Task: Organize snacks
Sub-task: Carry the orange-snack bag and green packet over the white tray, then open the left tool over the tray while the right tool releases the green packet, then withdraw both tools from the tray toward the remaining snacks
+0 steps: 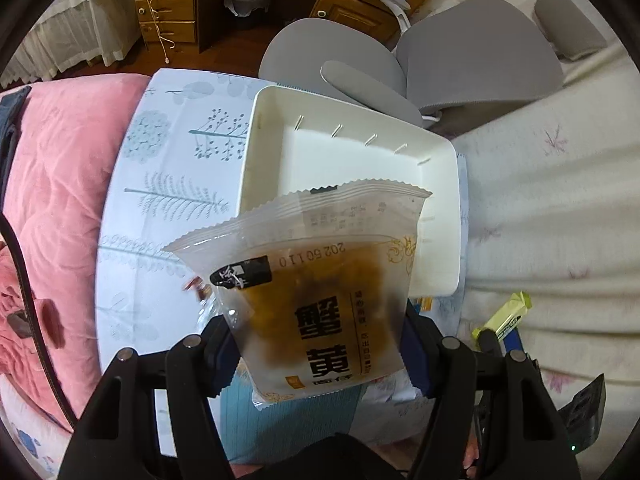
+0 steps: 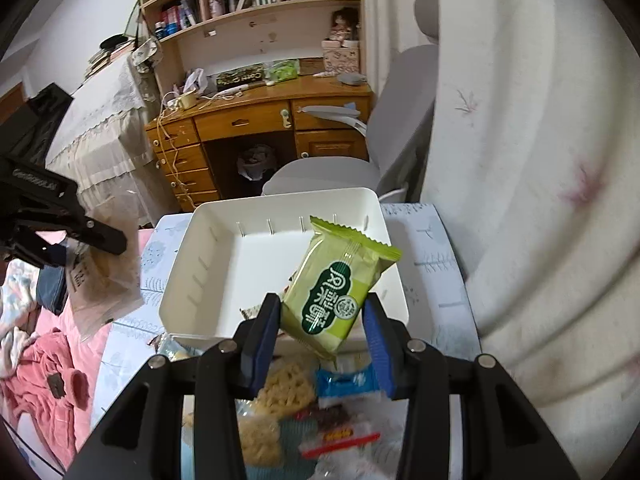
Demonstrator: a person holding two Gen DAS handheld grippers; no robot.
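Right gripper (image 2: 322, 330): we have its blue pads clamped on the sides of a green pack (image 2: 340, 288), which hangs clear of the table with its crimped top pointing away from us.
Left gripper (image 1: 316, 356): we grip a clear pack (image 1: 316, 280) with brown filling and black print; its pads press both edges, jaws set wide to fit it.
Pile (image 2: 296, 408): below the right gripper, more snacks lie loose on the table, a noodle-like pack and a blue-and-white sachet among them.
Step in hand: we judge both packs are lifted from the pile and on the way to the bin, so the carry is under way and the drop is not yet done.
Bin (image 2: 188, 276): the white bin stands just beyond both packs on the patterned cloth (image 1: 160, 184); what we see of its floor is bare.
Pose: both grippers tilt down and forward, the left more steeply; in the right view the left one shows at the left edge, still short of the bin.
Next move: we would bring each pack over the rim, lower it inside and only then part the jaws, keeping the two packs side by side.
Beyond: a grey chair (image 1: 440, 60) and a wooden desk (image 2: 260, 120).
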